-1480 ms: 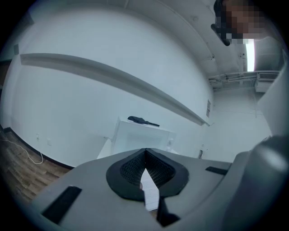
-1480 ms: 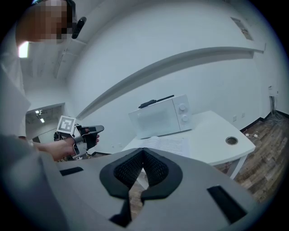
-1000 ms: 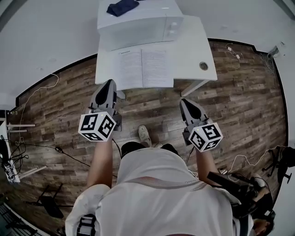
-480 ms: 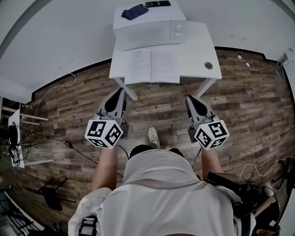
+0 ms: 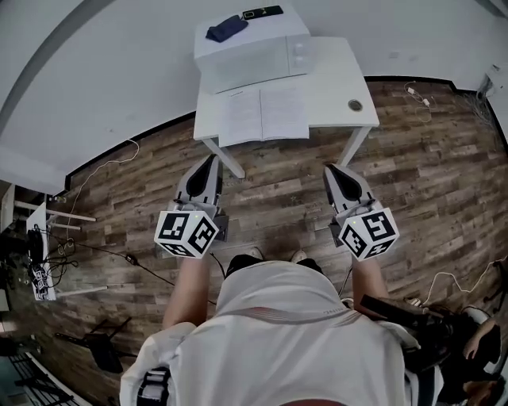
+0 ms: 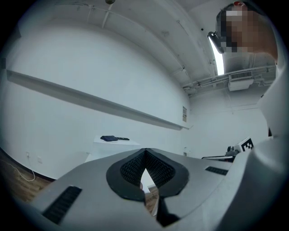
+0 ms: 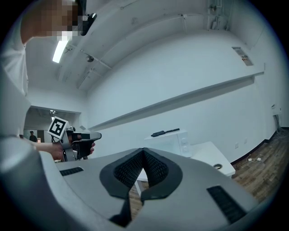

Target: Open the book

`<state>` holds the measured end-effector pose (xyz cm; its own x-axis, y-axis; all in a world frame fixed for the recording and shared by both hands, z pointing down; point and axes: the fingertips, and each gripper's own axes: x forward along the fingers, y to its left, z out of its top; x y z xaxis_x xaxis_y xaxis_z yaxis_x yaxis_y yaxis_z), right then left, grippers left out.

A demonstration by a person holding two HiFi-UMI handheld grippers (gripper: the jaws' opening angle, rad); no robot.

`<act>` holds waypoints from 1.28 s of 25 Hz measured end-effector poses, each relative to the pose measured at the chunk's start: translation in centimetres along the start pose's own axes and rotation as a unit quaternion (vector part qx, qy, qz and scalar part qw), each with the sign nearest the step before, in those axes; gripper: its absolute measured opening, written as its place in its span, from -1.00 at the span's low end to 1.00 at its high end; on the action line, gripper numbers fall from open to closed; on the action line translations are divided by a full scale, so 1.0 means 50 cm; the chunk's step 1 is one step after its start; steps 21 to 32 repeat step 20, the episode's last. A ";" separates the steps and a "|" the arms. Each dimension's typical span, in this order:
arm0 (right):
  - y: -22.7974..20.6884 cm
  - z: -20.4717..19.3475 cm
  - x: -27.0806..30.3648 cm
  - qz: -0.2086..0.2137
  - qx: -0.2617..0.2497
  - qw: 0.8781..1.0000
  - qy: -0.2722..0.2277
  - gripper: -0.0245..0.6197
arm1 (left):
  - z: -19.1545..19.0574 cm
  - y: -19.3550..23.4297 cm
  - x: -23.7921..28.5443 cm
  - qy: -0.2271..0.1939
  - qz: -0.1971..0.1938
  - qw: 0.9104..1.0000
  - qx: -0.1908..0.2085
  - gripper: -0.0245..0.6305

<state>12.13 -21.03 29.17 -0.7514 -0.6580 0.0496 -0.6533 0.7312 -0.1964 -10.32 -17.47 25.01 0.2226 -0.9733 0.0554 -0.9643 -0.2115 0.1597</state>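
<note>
Two grippers are being held out level above a wood-plank floor by a person in a white shirt. The left gripper is being kept clenched, its ribbed black pads being pressed together at the tips with nothing between them, and the right gripper is likewise being kept closed on nothing, as its own view is showing. Black-and-white square patterns are being displayed on the marker cubes at the rear of each gripper; no letters or brand names are being shown there. Well apart from both grippers, beyond a strip of floor, a white table is being seen, with a round cable hole near its right edge. The book is lying open and flat on the front part of this table, two pale pages being spread either side of a central fold; lines of print are being shown on them, too small to be read. Just behind the book, a white microwave is being seen, with a dark blue pouch and a flat black device resting on top of it.
</note>
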 end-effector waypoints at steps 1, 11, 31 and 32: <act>0.003 0.003 -0.002 -0.004 -0.004 1.000 0.000 -0.94 | 0.001 -0.003 0.000 0.000 -0.007 1.000 0.000 -0.89; 0.095 0.013 0.048 0.003 -0.037 0.999 0.021 -0.94 | 0.015 0.088 -0.090 -0.016 -0.012 0.999 -0.027 -0.89; 0.159 0.022 0.084 0.002 -0.064 0.997 0.036 -0.94 | 0.023 0.148 -0.132 -0.030 -0.012 0.998 -0.055 -0.89; 0.159 0.022 0.084 0.002 -0.064 0.997 0.036 -0.94 | 0.023 0.148 -0.132 -0.030 -0.012 0.998 -0.055 -0.89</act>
